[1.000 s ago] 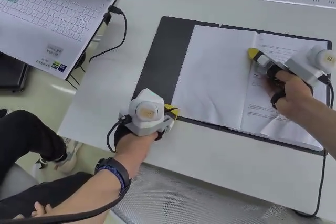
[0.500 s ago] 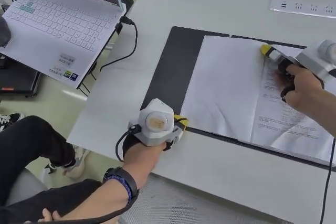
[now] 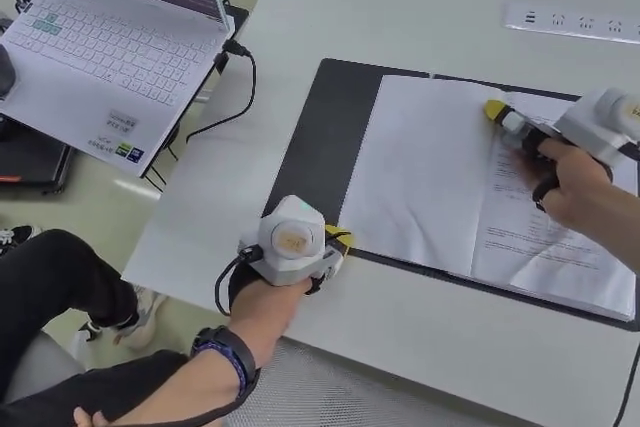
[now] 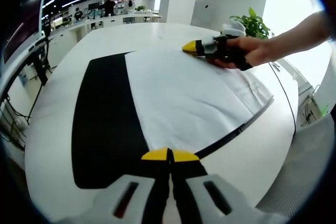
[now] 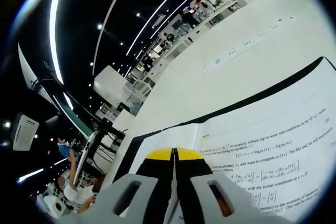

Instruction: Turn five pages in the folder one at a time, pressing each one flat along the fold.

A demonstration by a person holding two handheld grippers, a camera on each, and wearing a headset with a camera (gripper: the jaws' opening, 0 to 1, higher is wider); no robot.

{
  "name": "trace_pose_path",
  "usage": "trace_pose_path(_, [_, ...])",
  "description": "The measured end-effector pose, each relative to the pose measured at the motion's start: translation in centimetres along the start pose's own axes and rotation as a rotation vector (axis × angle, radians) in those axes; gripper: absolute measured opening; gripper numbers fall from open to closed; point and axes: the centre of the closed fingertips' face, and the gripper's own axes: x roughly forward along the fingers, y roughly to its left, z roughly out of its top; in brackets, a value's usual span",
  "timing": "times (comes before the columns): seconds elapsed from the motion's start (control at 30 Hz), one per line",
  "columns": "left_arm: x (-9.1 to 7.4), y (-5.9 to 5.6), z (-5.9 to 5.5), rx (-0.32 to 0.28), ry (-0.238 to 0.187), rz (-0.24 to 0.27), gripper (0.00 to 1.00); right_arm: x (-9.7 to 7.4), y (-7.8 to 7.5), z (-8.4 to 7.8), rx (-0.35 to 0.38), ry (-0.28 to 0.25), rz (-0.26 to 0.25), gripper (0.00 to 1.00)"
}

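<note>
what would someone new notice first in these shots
The open black folder, its white pages spread, lies in the middle of the white table. The right gripper, yellow-tipped jaws shut, rests on the paper by the fold near the far edge, while the left gripper sits with jaws shut at the near edge of the left page. An open laptop sits at the far left.

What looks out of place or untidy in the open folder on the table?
On the right side of the folder, the sheets near the lower edge are not stacked squarely: one corner seems to fan out at an angle. Nothing looks spilled or torn.
</note>
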Motion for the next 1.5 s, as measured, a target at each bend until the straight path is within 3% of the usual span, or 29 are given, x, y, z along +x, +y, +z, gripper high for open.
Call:
trace_pose_path(0.27, [0.1,0.0,0.0,-0.008,-0.003,0.001,0.00,-1.5,1.0,-2.1,-0.048,0.055,0.066,0.00])
trace_pose_path(0.47, [0.0,-0.1,0.1,-0.010,-0.001,-0.004,0.00,-3.9,3.7,-3.6,-0.063,0.063,0.108,0.00])
trace_pose_path(1.03, [0.1,-0.1,0.1,-0.012,-0.003,-0.005,0.00,-6.4,4.8,-6.5,-0.079,0.102,0.158,0.00])
trace_pose_path(1.5, [0.2,-0.1,0.1,0.023,0.004,-0.026,0.00,-8.8,6.3,-9.9,-0.116,0.178,0.190,0.00])
